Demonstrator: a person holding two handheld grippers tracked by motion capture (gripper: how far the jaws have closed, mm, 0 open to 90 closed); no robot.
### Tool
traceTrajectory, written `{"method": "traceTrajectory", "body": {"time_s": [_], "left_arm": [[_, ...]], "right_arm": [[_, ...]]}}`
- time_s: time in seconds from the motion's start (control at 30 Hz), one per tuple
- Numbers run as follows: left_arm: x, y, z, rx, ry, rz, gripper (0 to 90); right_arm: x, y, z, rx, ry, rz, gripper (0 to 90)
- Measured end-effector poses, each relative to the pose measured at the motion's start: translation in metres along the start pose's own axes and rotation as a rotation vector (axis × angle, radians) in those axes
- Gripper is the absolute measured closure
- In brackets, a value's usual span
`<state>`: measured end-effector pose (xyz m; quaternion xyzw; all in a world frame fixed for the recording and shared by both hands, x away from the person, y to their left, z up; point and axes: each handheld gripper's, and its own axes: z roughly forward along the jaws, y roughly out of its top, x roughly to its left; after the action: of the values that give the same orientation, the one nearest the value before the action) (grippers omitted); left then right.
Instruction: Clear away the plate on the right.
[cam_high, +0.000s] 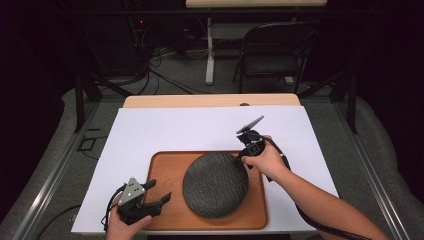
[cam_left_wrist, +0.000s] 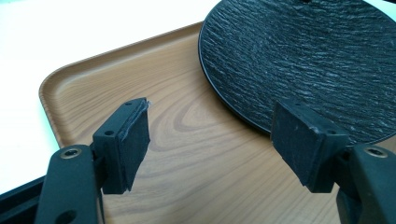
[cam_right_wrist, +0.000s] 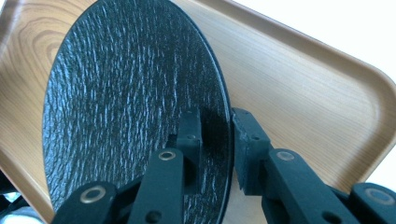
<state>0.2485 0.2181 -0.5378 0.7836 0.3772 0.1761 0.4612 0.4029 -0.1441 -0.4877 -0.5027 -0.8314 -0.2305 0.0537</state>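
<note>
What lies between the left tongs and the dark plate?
Only bare wooden tray. In the left gripper view, the open left tongs frame plain wood grain up to the plate rim; the high view agrees.

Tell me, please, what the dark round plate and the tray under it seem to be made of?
The plate looks like slate or slate-textured stoneware: matt black, with a rough, rippled surface. Which of the two, the look leaves open. The tray looks like wood or a wood-grain laminate: warm brown, with smooth finish, visible grain rings and a raised, rounded rim.

surface: wooden table (cam_high: 210, 100) | on it: white sheet (cam_high: 200, 130) | on sheet: wooden tray (cam_high: 167, 167)
</note>
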Motion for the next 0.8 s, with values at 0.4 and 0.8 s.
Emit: {"method": "traceTrajectory", "body": {"time_s": [0.4,0.8], "left_arm": [[0.000,0.000,0.000,0.001,0.002,0.001,28.4],[0.000,0.000,0.000,0.000,0.003,-0.003,28.4]], "right_arm": [[-0.019,-0.013,0.024,0.016,-0.002,0.057,70.5],[-0.015,-0.020,0.028,-0.033,-0.019,0.021,50.4]]}}
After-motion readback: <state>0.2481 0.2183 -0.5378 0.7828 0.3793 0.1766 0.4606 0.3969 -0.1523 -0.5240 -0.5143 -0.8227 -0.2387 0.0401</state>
